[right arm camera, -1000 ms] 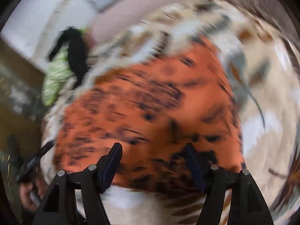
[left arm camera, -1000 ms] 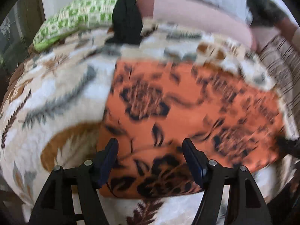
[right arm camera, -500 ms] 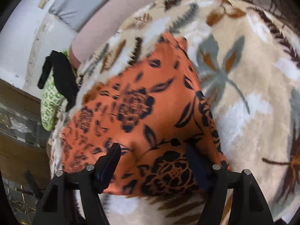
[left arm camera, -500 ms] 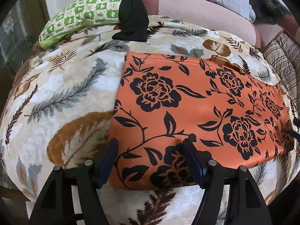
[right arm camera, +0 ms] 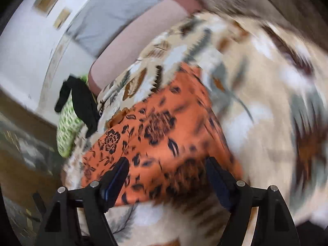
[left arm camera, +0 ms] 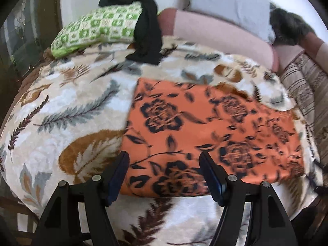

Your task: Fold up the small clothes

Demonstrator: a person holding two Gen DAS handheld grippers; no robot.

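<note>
**Two open tongs over one orange cloth**

One big blanket [left arm camera: 78, 110] covers the bed I am looking at. It is cream with grey feathers and brown leaves, and I will use it as my marker for where everything is.

At the far edge of the blanket I see a long pink bolster [left arm camera: 221, 34], and a grey pillow [left arm camera: 229, 2] leans behind it. Past the right edge of the blanket lies a striped cover [left arm camera: 307, 90].

The orange cloth [left arm camera: 205, 127] with black flowers lies flat on the blanket, near the middle and close to the front edge. It looks like a neat folded shape with straight sides. In my right camera the same cloth [right arm camera: 164, 135] shows up blurry.

At the far left corner of the blanket sits a green checked pillow [left arm camera: 98, 26]. A black garment [left arm camera: 147, 34] hangs over that pillow and its end reaches down onto the blanket.

My left gripper [left arm camera: 164, 176] hangs above the front edge of the blanket, over the near edge of the orange cloth. Its jaws stand wide apart and hold nothing.

My right gripper [right arm camera: 167, 179] also hangs over the near edge of the cloth. Its jaws are opening, and nothing is pinched between them.
</note>
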